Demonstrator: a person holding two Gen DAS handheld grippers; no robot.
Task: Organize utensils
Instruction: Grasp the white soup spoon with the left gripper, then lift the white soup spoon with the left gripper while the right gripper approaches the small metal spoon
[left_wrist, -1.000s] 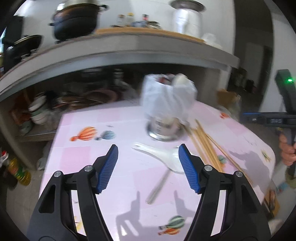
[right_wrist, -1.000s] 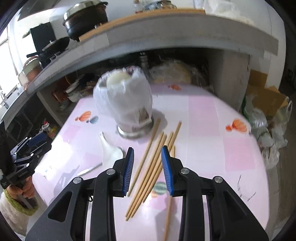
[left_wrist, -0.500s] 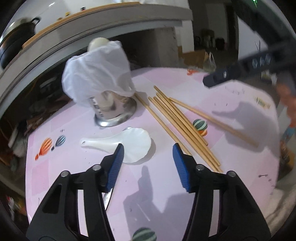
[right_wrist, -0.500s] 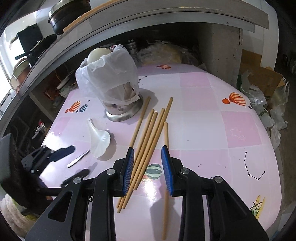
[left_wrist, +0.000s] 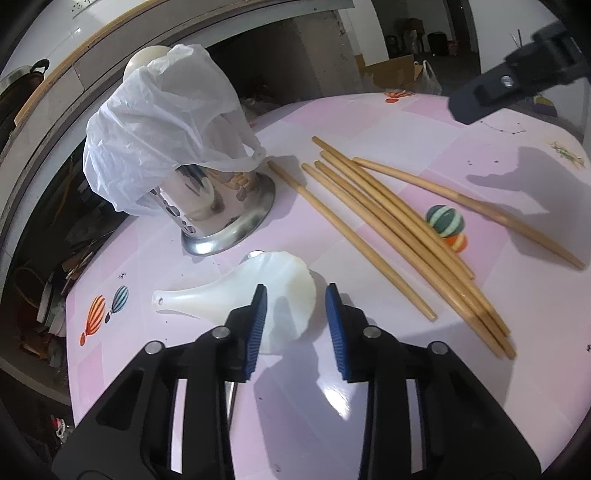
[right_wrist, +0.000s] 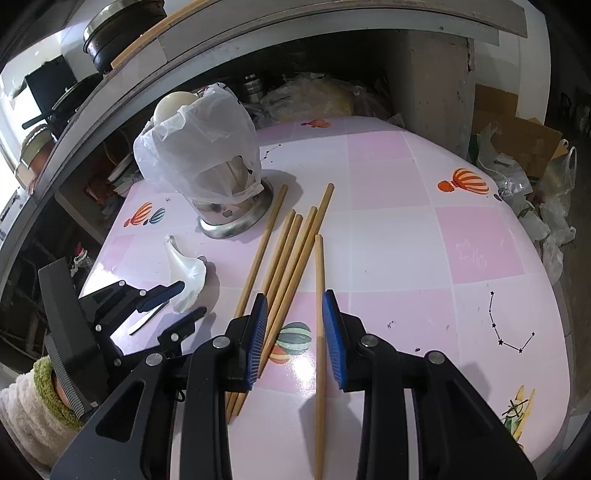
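A white plastic rice spoon (left_wrist: 236, 295) lies flat on the pink table (left_wrist: 406, 369). My left gripper (left_wrist: 295, 321) hangs just over its bowl. The jaws are closing with the bowl's edge between them, and the pads do not press on it. The right wrist view shows this gripper (right_wrist: 192, 298) at the spoon (right_wrist: 188, 273). Several wooden chopsticks (right_wrist: 288, 258) lie in a loose bundle, with a single chopstick (right_wrist: 319, 295) beside them. My right gripper (right_wrist: 295, 332) hovers open above them, and the single chopstick runs under the gap. A steel utensil holder (left_wrist: 221, 210) stands behind, draped in a white bag.
A thin metal utensil (right_wrist: 147, 317) lies under the left gripper. A grey counter (right_wrist: 258, 40) with pots overhangs the table's far side. Cardboard and plastic bags (right_wrist: 528, 184) sit on the floor to the right. A fuzzy sleeve (right_wrist: 29, 410) shows at lower left.
My left gripper rolled, dropped toward the table and came in over the rice spoon while its jaws narrowed. My right gripper sank a little toward the chopsticks at the same width.
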